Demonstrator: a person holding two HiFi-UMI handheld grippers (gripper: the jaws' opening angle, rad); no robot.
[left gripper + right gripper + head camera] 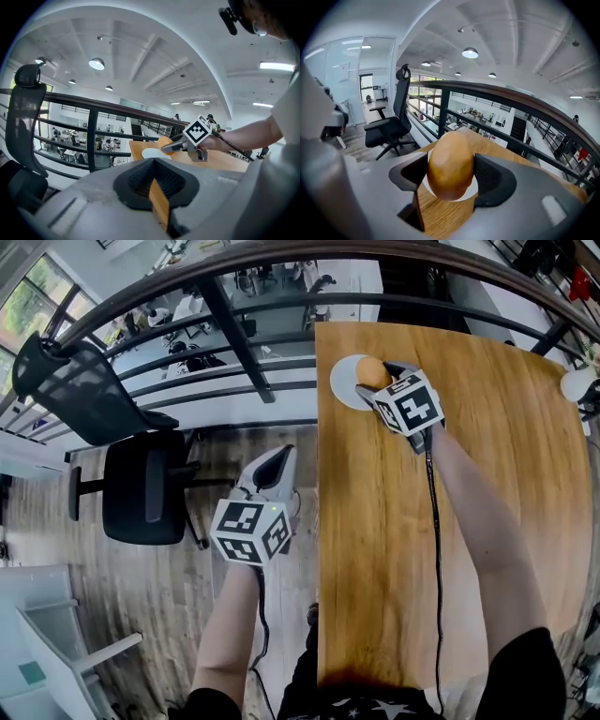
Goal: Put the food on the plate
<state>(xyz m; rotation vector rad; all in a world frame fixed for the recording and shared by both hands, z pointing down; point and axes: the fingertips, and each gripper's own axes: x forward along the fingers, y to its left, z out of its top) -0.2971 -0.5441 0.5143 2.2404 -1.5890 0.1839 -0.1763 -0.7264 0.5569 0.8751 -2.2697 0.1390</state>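
Off the brown wooden table (422, 549), at its nine o'clock, the left gripper (281, 454) hangs clenched on nothing. The right gripper (377, 379) grasps the golden-brown oval food (372, 372) over the round white plate (343, 382) at the table's eleven o'clock corner.

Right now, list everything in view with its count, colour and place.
table: one, brown wood, right half of the head view.
plate: one, white, table's far left corner.
potato: one, golden brown, over the plate, between the right gripper's jaws.
office chair: one, black, floor left of the table.
railing: one, dark, beyond the table.
white round object: one, table's far right edge, unidentifiable.
right gripper: one, grey, jaws clamped on the potato.
left gripper: one, grey, jaws together, empty, left of the table.
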